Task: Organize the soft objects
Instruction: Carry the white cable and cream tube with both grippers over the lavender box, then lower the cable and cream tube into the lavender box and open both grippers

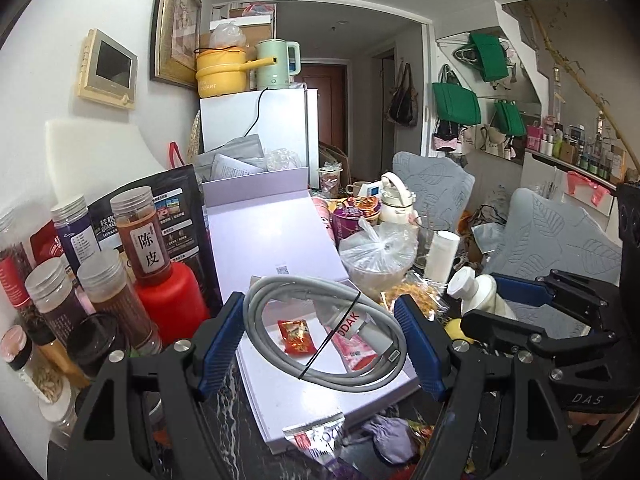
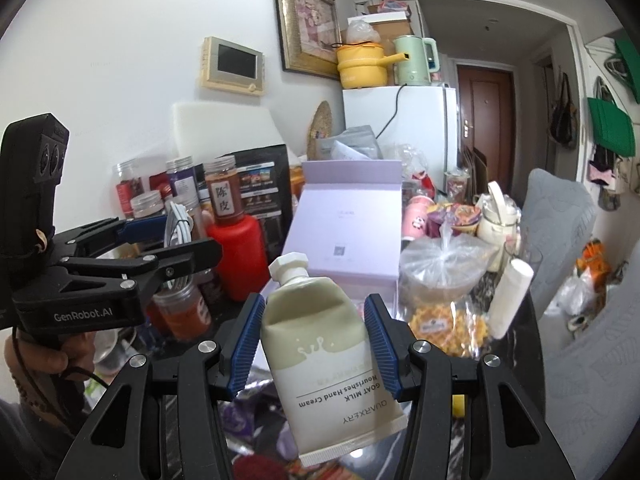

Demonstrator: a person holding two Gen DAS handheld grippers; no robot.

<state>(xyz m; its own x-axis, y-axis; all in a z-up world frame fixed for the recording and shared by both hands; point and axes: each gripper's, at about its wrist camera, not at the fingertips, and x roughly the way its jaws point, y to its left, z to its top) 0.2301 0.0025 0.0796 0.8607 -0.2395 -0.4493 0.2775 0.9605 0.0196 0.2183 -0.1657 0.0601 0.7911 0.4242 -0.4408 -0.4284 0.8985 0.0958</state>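
My left gripper (image 1: 325, 342) is shut on a coiled white cable (image 1: 320, 332) tied with a black band, held above the lid of a lilac box (image 1: 280, 256). A red sachet (image 1: 297, 337) and a pink sachet (image 1: 356, 350) lie on the lid under the coil. My right gripper (image 2: 314, 346) is shut on a cream hand cream tube (image 2: 328, 356), cap pointing away, held above the cluttered table. The right gripper with the tube also shows in the left wrist view (image 1: 516, 300); the left gripper with the cable shows in the right wrist view (image 2: 160, 236).
Spice jars (image 1: 140, 236) and a red bottle (image 1: 172, 300) crowd the left. A tied plastic bag over a bowl (image 1: 378, 252), snack cups (image 1: 352, 216), a white roll (image 1: 440, 256) and grey chairs (image 1: 552, 236) stand right. A small fridge (image 1: 260, 128) stands behind.
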